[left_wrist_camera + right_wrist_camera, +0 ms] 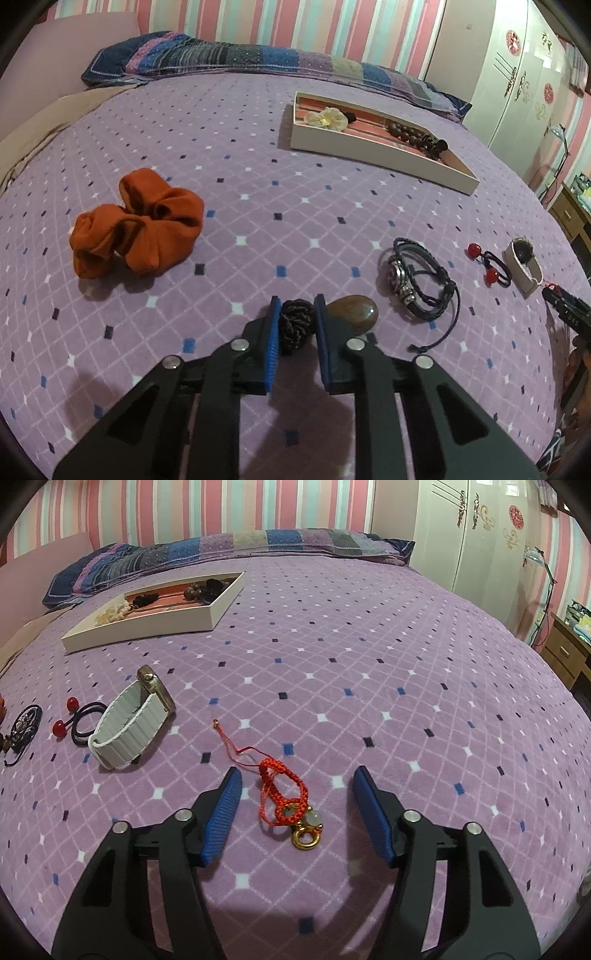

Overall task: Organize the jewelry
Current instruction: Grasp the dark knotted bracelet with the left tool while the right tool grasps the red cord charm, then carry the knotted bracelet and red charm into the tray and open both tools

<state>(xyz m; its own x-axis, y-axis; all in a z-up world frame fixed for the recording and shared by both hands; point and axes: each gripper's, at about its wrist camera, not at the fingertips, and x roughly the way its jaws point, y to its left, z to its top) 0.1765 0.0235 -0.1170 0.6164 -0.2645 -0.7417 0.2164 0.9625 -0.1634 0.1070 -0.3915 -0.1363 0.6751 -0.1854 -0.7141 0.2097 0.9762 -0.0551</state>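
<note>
Purple checked bedspread (369, 664) covers the bed. Patchwork pillow (221, 55) lies along its 12 o'clock edge. Striped wallpaper (221, 506) behind. White wardrobe (461, 535) at 1 o'clock; wooden desk (565, 646) at 3 o'clock.

Scrunchie (138, 223) left, tray (373, 155) behind.

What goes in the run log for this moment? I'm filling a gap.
left gripper: shut on dark braided band | right gripper: open, straddling red cord bracelet | tray: partly filled
</note>
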